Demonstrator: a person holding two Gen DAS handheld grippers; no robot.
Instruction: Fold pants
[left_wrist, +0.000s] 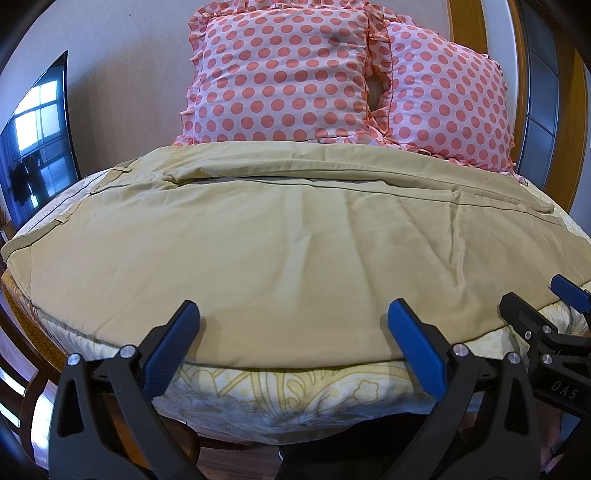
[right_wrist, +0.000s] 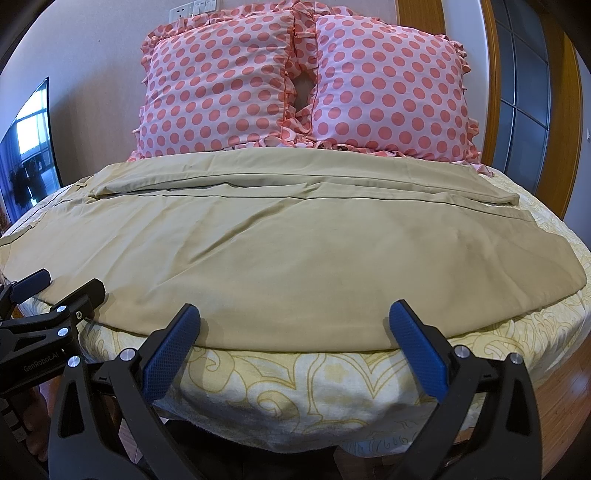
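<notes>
Khaki pants (left_wrist: 258, 236) lie flat across the bed, waistband at the left, legs running right; they also show in the right wrist view (right_wrist: 280, 254). One leg lies folded over the other along the far side. My left gripper (left_wrist: 293, 314) is open and empty, just over the pants' near edge. My right gripper (right_wrist: 295, 317) is open and empty, also at the near edge, further right. The right gripper also shows at the right of the left wrist view (left_wrist: 535, 299), and the left gripper at the left of the right wrist view (right_wrist: 62, 284).
Two pink polka-dot pillows (left_wrist: 284, 74) (right_wrist: 391, 88) lean against the wall behind the pants. The bed has a yellow patterned sheet (right_wrist: 295, 376). A dark TV screen (left_wrist: 37, 133) stands at the left and a wooden door frame (right_wrist: 495, 74) at the right.
</notes>
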